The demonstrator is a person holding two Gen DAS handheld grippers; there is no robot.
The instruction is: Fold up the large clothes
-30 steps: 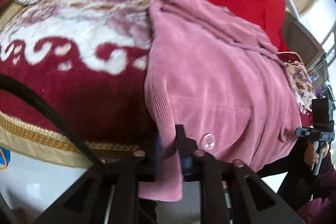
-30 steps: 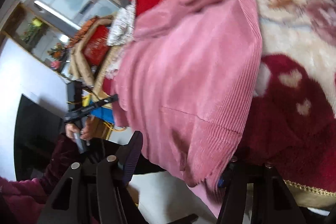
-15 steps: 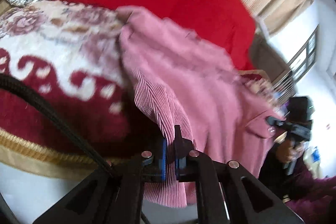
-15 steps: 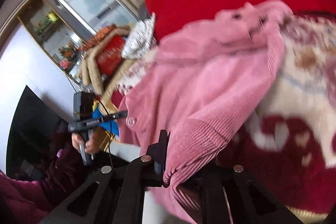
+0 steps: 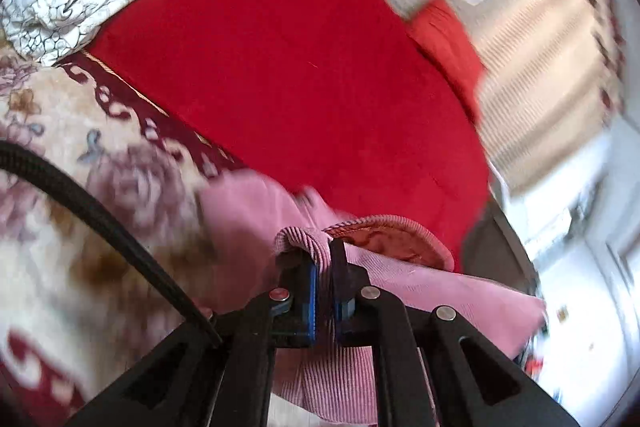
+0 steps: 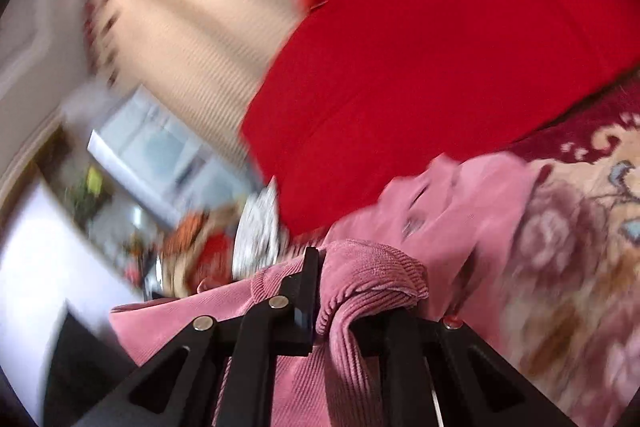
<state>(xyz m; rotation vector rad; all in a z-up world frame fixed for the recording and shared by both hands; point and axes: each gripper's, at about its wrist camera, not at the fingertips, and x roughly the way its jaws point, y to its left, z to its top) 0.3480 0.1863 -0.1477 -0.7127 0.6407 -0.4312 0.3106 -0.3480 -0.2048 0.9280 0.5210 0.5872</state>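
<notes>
A second ago the pink ribbed corduroy jacket (image 5: pixel 420 287) lay spread full length over the bed's patterned red-and-cream blanket (image 5: pixel 60 187), its hem hanging off the near edge. Now that hem is lifted and carried toward the collar, so the lower half is coming over the upper half. I judge this to be the first lengthwise fold, about halfway through its swing.

The left claw (image 5: pixel 325 291) is pressed together on one hem corner, ribbed cloth bunched between the blue pads. The right claw (image 6: pixel 320 291) pinches the other corner, fabric draped over its right finger.

The collar end of the jacket rests on the blanket, just short of the plain red bedspread (image 5: pixel 300 67) beyond it. A crumpled white crackle-print cloth (image 5: pixel 68 3) lies on the blanket's far corner, well apart from the jacket.

No containers show in either view.
</notes>
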